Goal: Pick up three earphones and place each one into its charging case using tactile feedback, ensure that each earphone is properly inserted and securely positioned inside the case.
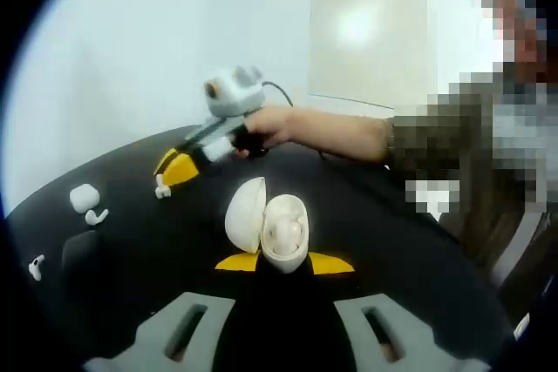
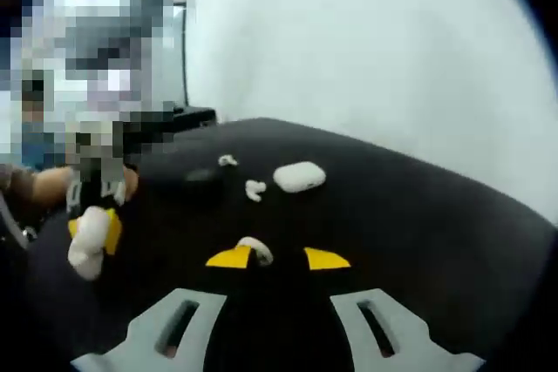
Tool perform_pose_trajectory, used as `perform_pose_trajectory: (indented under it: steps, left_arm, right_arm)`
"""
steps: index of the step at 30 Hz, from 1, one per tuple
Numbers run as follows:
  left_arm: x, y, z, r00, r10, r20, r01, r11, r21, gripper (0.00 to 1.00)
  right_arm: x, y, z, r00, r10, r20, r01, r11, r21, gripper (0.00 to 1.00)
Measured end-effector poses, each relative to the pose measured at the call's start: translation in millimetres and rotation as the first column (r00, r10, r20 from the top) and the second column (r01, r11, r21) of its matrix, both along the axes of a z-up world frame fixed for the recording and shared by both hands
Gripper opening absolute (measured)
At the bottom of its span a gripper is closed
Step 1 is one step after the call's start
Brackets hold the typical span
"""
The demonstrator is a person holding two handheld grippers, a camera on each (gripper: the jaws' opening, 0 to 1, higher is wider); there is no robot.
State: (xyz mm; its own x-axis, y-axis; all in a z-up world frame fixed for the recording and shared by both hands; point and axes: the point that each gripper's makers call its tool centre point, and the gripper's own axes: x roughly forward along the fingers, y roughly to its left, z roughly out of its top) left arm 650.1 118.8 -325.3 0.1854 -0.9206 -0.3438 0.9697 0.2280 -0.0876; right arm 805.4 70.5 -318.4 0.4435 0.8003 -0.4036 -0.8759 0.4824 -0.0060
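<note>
Your counter [image 1: 131, 215] is a black, rounded surface against a pale wall. On it, in your left gripper view, your left claw [image 1: 283, 261] has its yellow tips clamped on the open charging case [image 1: 272, 226] — a glossy white, egg-shaped shell with its lid swung up to the left and the hollow of the base facing you. Beyond it your right claw [image 1: 171, 177] comes in from the right with your hand [image 1: 261, 128] around its handle, a small white earphone [image 1: 162, 189] pinched at its yellow tips, just above the counter.

Your right gripper view shows that same earphone [image 2: 255, 251] as a small white, rounded piece gripped between the yellow tips of the right claw [image 2: 277, 258]. Farther out lies a closed white case [image 2: 299, 176], an oblong pebble shape, with a loose earphone [image 2: 255, 189] just beside it and another small earbud [image 2: 227, 160] near, all resting apart on the black surface
</note>
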Motion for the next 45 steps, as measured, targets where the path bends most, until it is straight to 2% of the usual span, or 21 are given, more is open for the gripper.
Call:
perform_pose_trajectory:
  steps: [1,3,6,11,13,15,18,21,27,30,31,33,34,35,36,37,38,40,43,45]
  left_arm:
    - [0.0,0.0,0.0,1.0,0.0,0.0,0.0,1.0,0.0,0.16]
    - [0.1,-0.2,-0.1,1.0,0.001,0.0,-0.001,1.0,0.0,0.16]
    - [0.2,-0.3,-0.1,1.0,0.002,0.001,-0.002,1.0,0.0,0.16]
    - [0.2,-0.3,-0.2,1.0,0.002,0.001,-0.002,1.0,0.0,0.16]
    - [0.3,-0.2,-0.3,1.0,0.001,0.001,-0.001,1.0,0.0,0.16]
    - [0.7,0.0,-0.3,1.0,0.001,0.001,-0.001,1.0,0.0,0.16]
    - [1.0,0.4,-0.4,1.0,0.001,0.001,-0.001,1.0,0.0,0.16]
    - [0.8,0.5,-0.5,1.0,0.0,0.002,0.0,1.0,0.0,0.16]
    - [0.5,0.4,-0.6,1.0,0.0,0.001,0.0,1.0,0.0,0.16]
    - [0.6,0.3,-0.6,1.0,0.001,0.0,-0.001,1.0,0.0,0.16]
    - [0.5,0.3,-0.6,1.0,0.001,0.0,-0.001,1.0,0.0,0.16]
    - [0.2,0.3,-0.6,1.0,0.001,0.001,-0.001,1.0,0.001,0.16]
    - [0.2,0.2,-0.6,1.0,0.001,0.001,-0.001,1.0,0.001,0.16]
    - [-0.2,0.1,-0.6,1.0,0.001,0.001,-0.001,1.0,0.001,0.16]
    - [-0.4,0.1,-0.6,1.0,0.001,0.001,-0.001,1.0,0.001,0.16]
    - [-0.5,0.1,-0.6,1.0,0.001,0.001,-0.001,1.0,0.001,0.16]
    - [-0.6,0.1,-0.7,1.0,0.002,0.001,-0.002,1.0,0.001,0.16]
    - [-0.9,-0.1,-0.7,1.0,0.003,0.002,-0.003,1.0,0.001,0.16]
    - [-1.7,-0.6,-0.8,1.0,0.004,0.003,-0.004,1.0,0.001,0.16]
    - [-1.8,-0.8,-0.8,1.0,0.005,0.003,-0.005,1.0,0.001,0.16]
  right_arm:
    - [-3.2,-0.9,-0.4,0.999,0.026,0.023,-0.025,0.999,-0.021,0.23]
    - [-8.0,-0.4,-2.2,0.999,0.038,0.018,-0.038,0.999,-0.03,0.23]
    - [-12.8,3.8,9.4,0.997,0.074,0.032,-0.074,0.997,0.016,0.23]
    - [-5.0,3.6,30.0,0.997,0.057,0.05,-0.061,0.994,0.091,0.23]
    - [-6.2,6.1,29.8,0.996,0.075,0.045,-0.079,0.992,0.095,0.22]
    - [-10.2,9.8,23.8,0.989,0.129,0.072,-0.133,0.99,0.049,0.2]
    - [-9.0,12.8,17.7,0.987,0.131,0.087,-0.135,0.99,0.034,0.18]
    - [-7.5,14.5,10.5,0.987,0.139,0.075,-0.142,0.99,0.029,0.11]
    - [-5.3,9.7,18.0,0.993,0.108,0.055,-0.113,0.989,0.091,0.08]
    - [-16.9,10.9,34.6,0.991,0.131,0.027,-0.134,0.976,0.174,0.08]
    - [-24.9,12.3,45.1,0.988,0.155,0.016,-0.155,0.964,0.216,0.08]
    - [-52.2,17.4,70.8,0.968,0.25,0.006,-0.239,0.92,0.312,0.08]
    - [-70.2,19.6,83.0,0.95,0.313,0.007,-0.295,0.889,0.351,0.08]
    - [-87.5,21.0,92.5,0.929,0.369,0.019,-0.35,0.862,0.367,0.08]
    - [-103.0,23.1,97.6,0.913,0.408,0.02,-0.387,0.847,0.364,0.08]
    - [-115.3,25.4,98.5,0.897,0.442,0.019,-0.422,0.84,0.341,0.08]
    - [-126.1,28.1,94.9,0.885,0.466,0.006,-0.448,0.847,0.287,0.08]
    - [-134.9,33.9,86.6,0.875,0.484,0.0,-0.473,0.855,0.214,0.08]
    - [-152.7,39.6,71.8,0.83,0.558,-0.008,-0.551,0.822,0.145,0.08]
    - [-157.6,40.4,59.6,0.815,0.579,-0.013,-0.577,0.813,0.079,0.08]
